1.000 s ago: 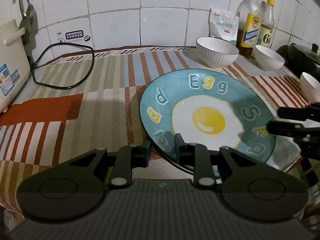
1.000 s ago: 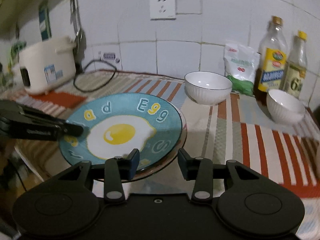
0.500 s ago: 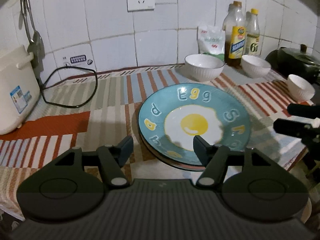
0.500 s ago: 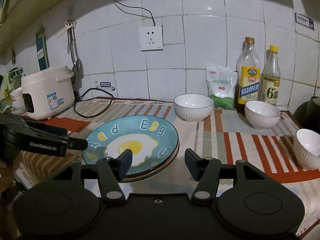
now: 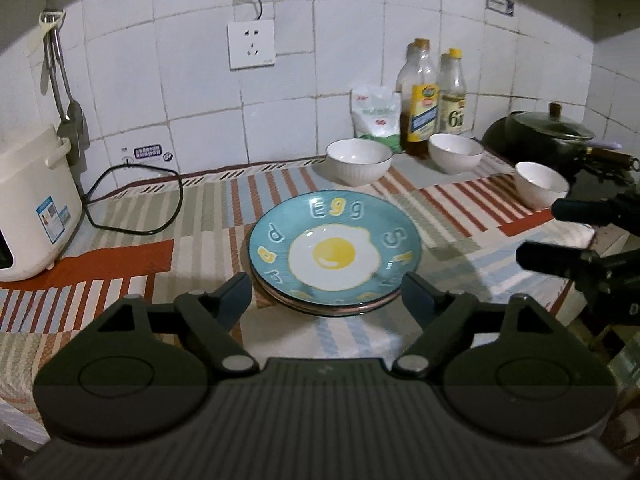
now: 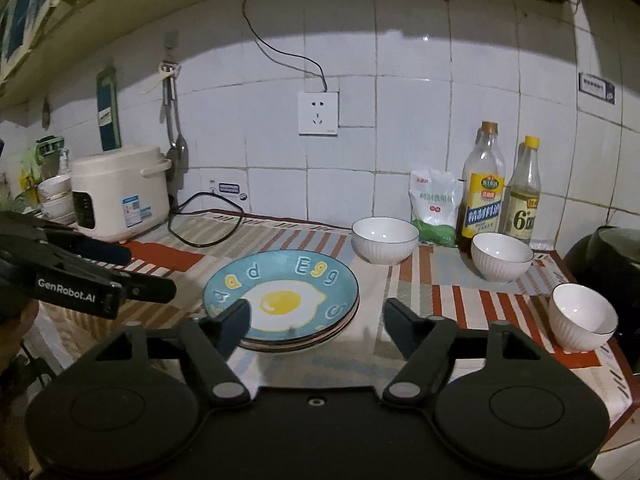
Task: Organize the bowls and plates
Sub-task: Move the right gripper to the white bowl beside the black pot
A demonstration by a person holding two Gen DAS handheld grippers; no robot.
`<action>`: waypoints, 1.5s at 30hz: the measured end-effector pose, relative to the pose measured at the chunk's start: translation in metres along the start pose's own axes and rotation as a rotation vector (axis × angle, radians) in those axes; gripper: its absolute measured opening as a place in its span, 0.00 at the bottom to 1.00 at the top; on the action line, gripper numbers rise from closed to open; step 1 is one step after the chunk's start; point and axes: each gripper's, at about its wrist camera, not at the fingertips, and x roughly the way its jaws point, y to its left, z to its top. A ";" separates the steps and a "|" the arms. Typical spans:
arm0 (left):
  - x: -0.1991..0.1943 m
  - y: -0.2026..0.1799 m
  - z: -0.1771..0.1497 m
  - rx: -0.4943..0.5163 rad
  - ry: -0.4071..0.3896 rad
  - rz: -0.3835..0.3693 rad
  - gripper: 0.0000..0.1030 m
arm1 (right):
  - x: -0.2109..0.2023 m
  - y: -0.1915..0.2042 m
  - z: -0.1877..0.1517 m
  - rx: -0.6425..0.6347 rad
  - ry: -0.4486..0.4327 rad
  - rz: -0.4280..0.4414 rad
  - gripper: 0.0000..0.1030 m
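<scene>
The blue fried-egg plate [image 5: 334, 250] lies on top of a small stack of plates near the front edge of the counter, on a striped woven cloth [image 5: 132, 220] whose open stretch runs left toward the cream rice cooker [image 5: 30, 208] and its looped black cable [image 5: 132, 200]. Behind and to the right, well apart from the stack, stand 3 white ribbed bowls: 1 nearest the plate [image 5: 358, 160], 1 in front of the bottles [image 5: 456, 152], and 1 by the counter's right end [image 5: 540, 184] beside a dark lidded wok [image 5: 548, 136]. 2 glass bottles [image 5: 420, 100] and a soft white bag [image 5: 376, 112] back onto the glossy tiled wall. The left gripper [image 5: 326, 294] hangs in front of the stack with its jaws wide, nothing between them; the right gripper [image 6: 316, 316] is likewise spread and empty. A second ago both sets of jaws were pinching the plate's near rim; they have just been opening, and both grippers now sit farther back and higher, so the socket [image 5: 251, 44] shows above.
</scene>
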 end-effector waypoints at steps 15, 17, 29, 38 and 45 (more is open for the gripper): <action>-0.051 -0.031 -0.009 0.103 -0.092 0.012 1.00 | -0.060 -0.001 -0.005 -0.051 -0.020 -0.050 0.96; -0.054 -0.037 -0.009 0.110 -0.093 0.010 1.00 | -0.067 -0.005 -0.007 -0.040 -0.023 -0.045 0.97; -0.039 -0.084 -0.007 0.118 -0.029 -0.124 1.00 | -0.094 -0.035 -0.025 -0.055 -0.028 -0.028 1.00; -0.014 -0.135 0.005 0.117 -0.060 -0.200 1.00 | -0.105 -0.084 -0.044 -0.020 -0.036 -0.157 1.00; 0.015 -0.166 0.015 0.143 -0.091 -0.320 1.00 | -0.088 -0.113 -0.061 -0.056 0.002 -0.277 1.00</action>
